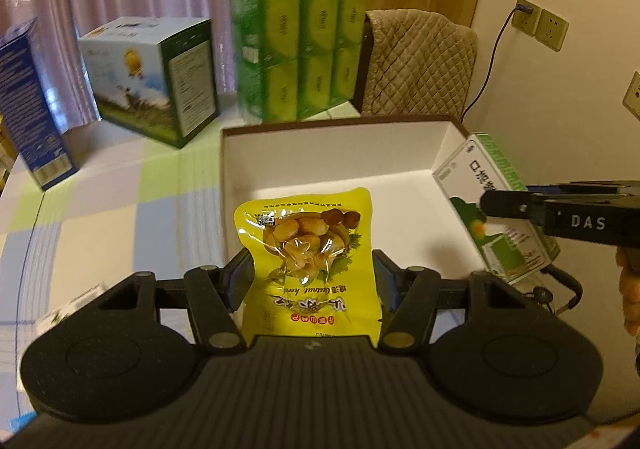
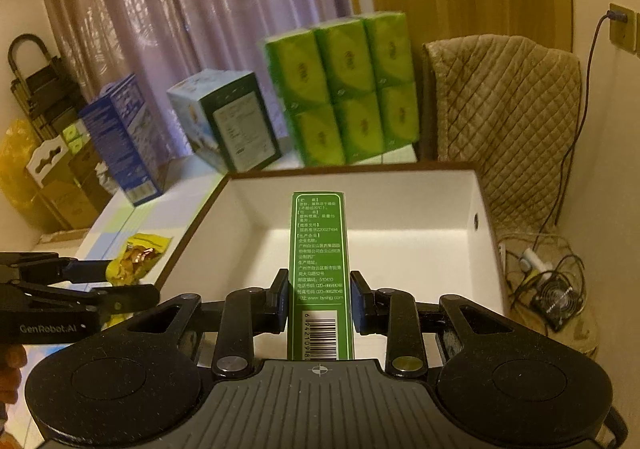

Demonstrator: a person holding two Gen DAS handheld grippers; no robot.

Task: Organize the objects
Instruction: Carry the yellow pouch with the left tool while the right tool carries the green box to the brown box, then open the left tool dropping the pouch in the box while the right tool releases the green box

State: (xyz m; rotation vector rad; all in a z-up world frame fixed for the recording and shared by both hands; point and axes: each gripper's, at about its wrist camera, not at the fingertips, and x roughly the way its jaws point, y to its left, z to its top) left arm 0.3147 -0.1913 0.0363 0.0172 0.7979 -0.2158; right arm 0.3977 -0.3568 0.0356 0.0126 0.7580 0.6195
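— While the left gripper [image 1: 314, 269] is clamped on the yellow snack pouch [image 1: 308, 249], where does the pouch sit?
— Between its fingers, sticking out ahead over the near wall of the white box [image 1: 280, 153].
— And the right gripper [image 2: 319, 299]?
— It grips the green carton [image 2: 320, 269], which points forward above the box's open inside. Beyond stand green tissue packs [image 2: 348, 89].

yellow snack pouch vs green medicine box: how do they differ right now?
The yellow snack pouch is a soft, crinkled bag with a clear window showing the food; the green medicine box is a rigid, narrow carton with printed text and a barcode. The pouch sits in the left hand-held gripper, the box in the right hand-held gripper. Both are gripped at the white open box, not yet released.
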